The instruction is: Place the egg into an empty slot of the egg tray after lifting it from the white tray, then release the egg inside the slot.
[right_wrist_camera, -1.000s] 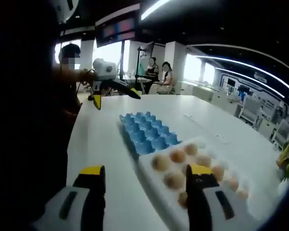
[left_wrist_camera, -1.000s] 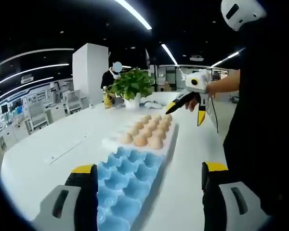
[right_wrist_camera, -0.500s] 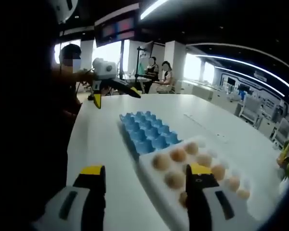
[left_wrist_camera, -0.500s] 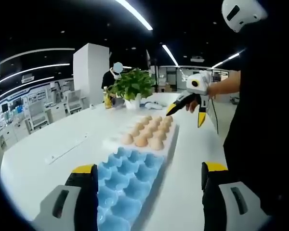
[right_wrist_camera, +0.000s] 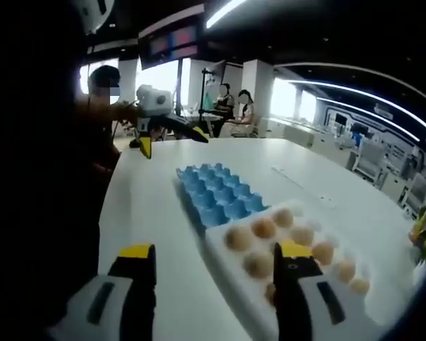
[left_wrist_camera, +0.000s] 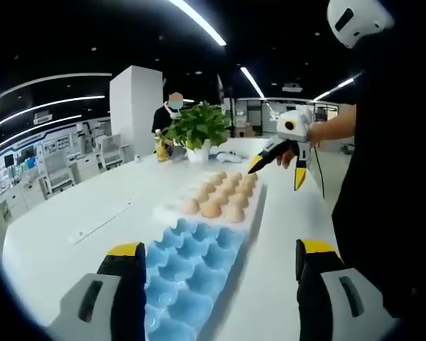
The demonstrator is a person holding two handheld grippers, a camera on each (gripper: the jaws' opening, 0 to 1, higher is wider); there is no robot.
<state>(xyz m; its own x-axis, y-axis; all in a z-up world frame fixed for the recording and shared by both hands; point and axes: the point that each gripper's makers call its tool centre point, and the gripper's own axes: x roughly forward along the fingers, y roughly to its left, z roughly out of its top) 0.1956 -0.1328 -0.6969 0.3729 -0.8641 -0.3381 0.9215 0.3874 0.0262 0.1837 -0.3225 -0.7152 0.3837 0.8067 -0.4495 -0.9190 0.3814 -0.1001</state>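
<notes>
A blue egg tray (left_wrist_camera: 192, 264) with empty slots lies just ahead of my left gripper (left_wrist_camera: 216, 266), which is open and holds nothing. Beyond it a white tray (left_wrist_camera: 258, 210) carries several brown eggs (left_wrist_camera: 211, 209). My right gripper (left_wrist_camera: 277, 170), held in a hand, hovers open above the far right end of the white tray. In the right gripper view, my right gripper (right_wrist_camera: 213, 259) is open over the near edge of the white tray (right_wrist_camera: 224, 280), with eggs (right_wrist_camera: 264, 228) between and beyond its jaws. The blue egg tray (right_wrist_camera: 220, 199) lies further on, and the left gripper (right_wrist_camera: 172, 141) hangs open past it.
Both trays rest on a long white table (left_wrist_camera: 71, 213). A potted plant (left_wrist_camera: 197, 126) stands at its far end, with a white pillar (left_wrist_camera: 135, 106) behind. The person's dark clothing (left_wrist_camera: 383, 177) runs along the table's side. Other people (right_wrist_camera: 231, 106) sit in the background.
Both views have drifted only slightly. The grippers stay open and no egg has been touched.
</notes>
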